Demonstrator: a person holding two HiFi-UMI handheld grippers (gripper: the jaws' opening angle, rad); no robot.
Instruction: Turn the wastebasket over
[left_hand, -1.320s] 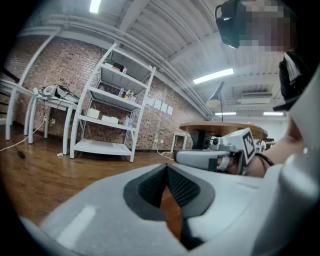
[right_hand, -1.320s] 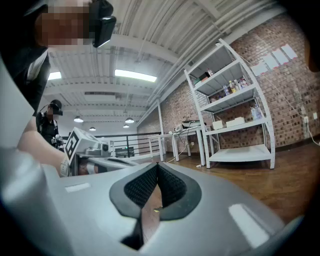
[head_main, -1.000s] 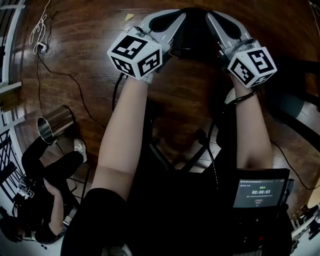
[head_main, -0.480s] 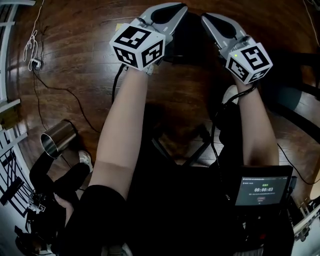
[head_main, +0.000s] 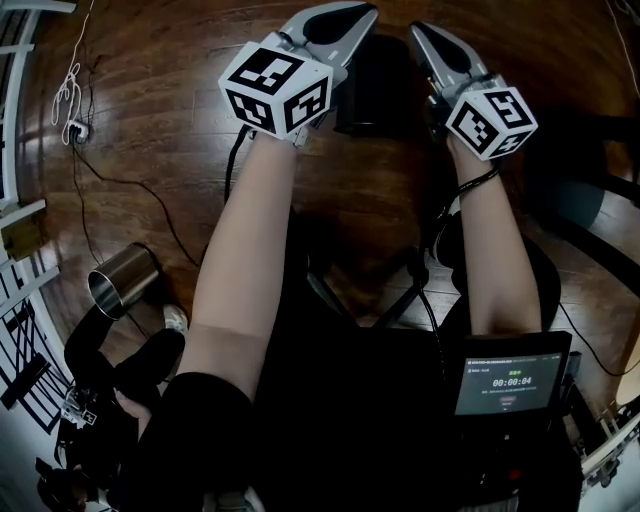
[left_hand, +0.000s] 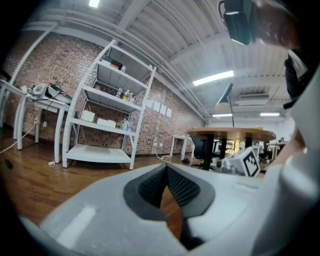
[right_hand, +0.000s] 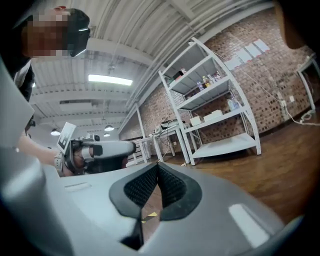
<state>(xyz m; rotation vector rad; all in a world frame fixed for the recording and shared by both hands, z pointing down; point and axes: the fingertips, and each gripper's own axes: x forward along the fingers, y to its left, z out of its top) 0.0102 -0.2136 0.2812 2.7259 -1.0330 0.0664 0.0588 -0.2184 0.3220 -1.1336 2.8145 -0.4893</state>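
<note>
where the bin sits: on the wood floor at 12 o'clock in the head view, a dark shape between the left tool and the right tool; upright or tipped, i cannot tell.
left tool: at 11 o'clock, just beside the bin's left side; touching or not, unclear. jaws together, ribbed pads meeting at the tips, nothing between them.
right tool: at 1 o'clock, just beside the bin's right side. jaws together, empty.
cup: steel, at 8 o'clock, well apart from the bin.
screen: lit, at 5 o'clock.
shelf: white, against a brick wall, in the left gripper view.
</note>
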